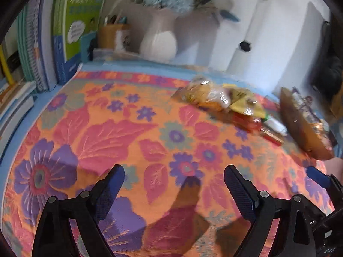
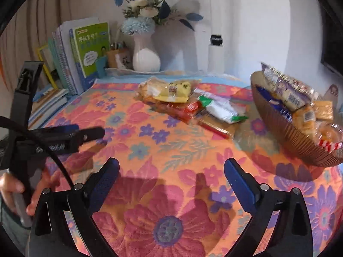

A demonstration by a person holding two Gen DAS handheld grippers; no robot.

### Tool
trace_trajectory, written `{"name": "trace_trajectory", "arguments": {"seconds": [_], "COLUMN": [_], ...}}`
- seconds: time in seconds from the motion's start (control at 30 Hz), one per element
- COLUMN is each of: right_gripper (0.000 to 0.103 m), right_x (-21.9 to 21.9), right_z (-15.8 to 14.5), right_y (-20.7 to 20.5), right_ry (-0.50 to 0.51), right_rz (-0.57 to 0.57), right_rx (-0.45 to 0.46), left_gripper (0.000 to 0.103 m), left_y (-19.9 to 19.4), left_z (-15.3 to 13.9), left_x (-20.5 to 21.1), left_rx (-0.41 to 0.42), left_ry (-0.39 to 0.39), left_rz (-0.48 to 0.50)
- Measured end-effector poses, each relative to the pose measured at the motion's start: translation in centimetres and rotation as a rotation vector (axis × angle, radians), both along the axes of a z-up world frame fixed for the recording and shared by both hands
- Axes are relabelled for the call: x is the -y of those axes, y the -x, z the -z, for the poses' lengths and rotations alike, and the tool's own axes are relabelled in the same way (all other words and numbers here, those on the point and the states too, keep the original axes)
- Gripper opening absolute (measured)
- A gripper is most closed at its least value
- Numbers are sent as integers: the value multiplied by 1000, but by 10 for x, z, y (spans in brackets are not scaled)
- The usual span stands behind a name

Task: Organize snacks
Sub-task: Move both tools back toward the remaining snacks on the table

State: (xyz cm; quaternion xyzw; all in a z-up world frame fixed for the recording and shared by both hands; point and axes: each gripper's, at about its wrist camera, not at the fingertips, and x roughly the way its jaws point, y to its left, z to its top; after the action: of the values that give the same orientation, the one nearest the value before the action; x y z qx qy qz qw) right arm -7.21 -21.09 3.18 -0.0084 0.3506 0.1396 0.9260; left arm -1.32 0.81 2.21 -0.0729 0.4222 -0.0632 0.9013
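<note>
Loose snack packets (image 2: 186, 105) lie in a heap mid-desk, just left of the brown basket (image 2: 300, 147), not touching it. Basket already holds several packets, so the job looks part done; the heap is what's left. Left gripper (image 1: 173, 192) fingers spread wide, nothing between them, over bare flowered cloth (image 1: 107, 128). Right gripper (image 2: 171, 184) same: released, empty, well short of the heap. Books (image 2: 85, 51) and vase (image 2: 145, 57) at the back, not involved.
</note>
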Motion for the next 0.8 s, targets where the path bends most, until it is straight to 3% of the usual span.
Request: {"name": "trace_trajectory", "arguments": {"seconds": [0.2, 0.8], "right_gripper": [99, 99], "right_x": [-4, -5], "right_z": [9, 8], "right_y": [-10, -5], "right_ry": [46, 63], "right_rz": [32, 36], "right_rx": [-62, -39], "left_gripper": [93, 93], "left_y": [-4, -2], "left_z": [5, 8], "left_x": [10, 20], "left_rx": [-39, -57], "left_ry": [-80, -191], "left_rz": [-18, -18]}}
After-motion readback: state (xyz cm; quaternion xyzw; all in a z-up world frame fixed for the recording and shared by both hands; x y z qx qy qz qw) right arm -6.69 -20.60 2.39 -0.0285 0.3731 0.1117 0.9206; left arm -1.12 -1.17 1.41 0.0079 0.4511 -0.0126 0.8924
